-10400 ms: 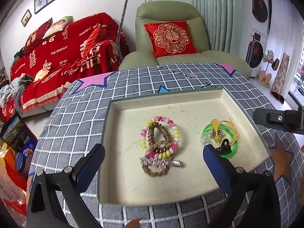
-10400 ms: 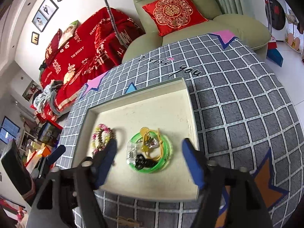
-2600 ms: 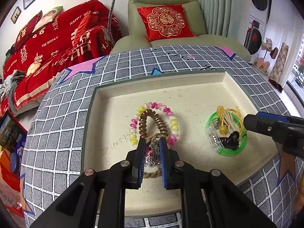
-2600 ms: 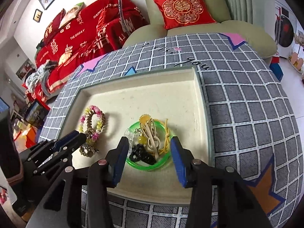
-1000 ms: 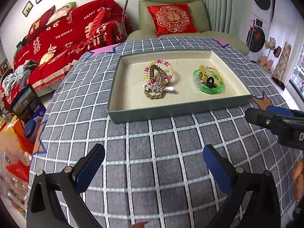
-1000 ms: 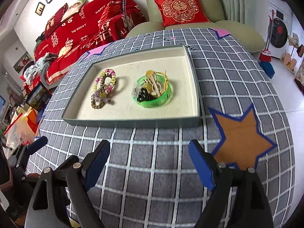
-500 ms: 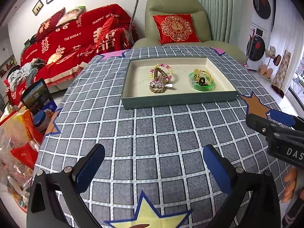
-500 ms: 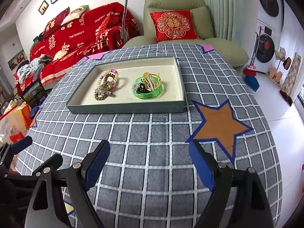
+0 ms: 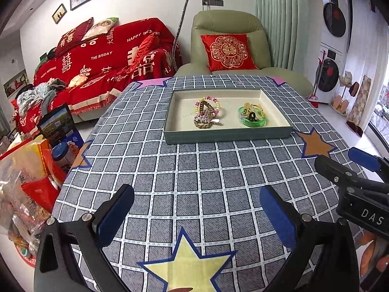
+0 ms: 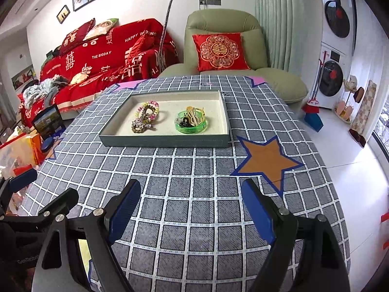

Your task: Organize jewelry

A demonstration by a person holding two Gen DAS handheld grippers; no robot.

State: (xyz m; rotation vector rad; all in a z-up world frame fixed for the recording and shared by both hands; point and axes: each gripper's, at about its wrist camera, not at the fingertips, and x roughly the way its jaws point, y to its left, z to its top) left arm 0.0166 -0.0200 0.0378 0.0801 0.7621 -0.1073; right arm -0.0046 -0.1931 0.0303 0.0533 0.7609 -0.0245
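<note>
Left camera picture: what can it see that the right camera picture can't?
Only the left wrist view shows the yellow star on the tablecloth, close to the open left gripper, with the right gripper poking in from the side.

Only the right wrist view shows the blue box on the floor, and the left gripper's blue tip low at its left edge.

Both show the tray holding the bead bracelets and the green bangle, plus the orange star.

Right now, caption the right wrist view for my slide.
Open right tongs hover over the checked cloth, well back from the tray holding a bracelet pile and a green bangle.
</note>
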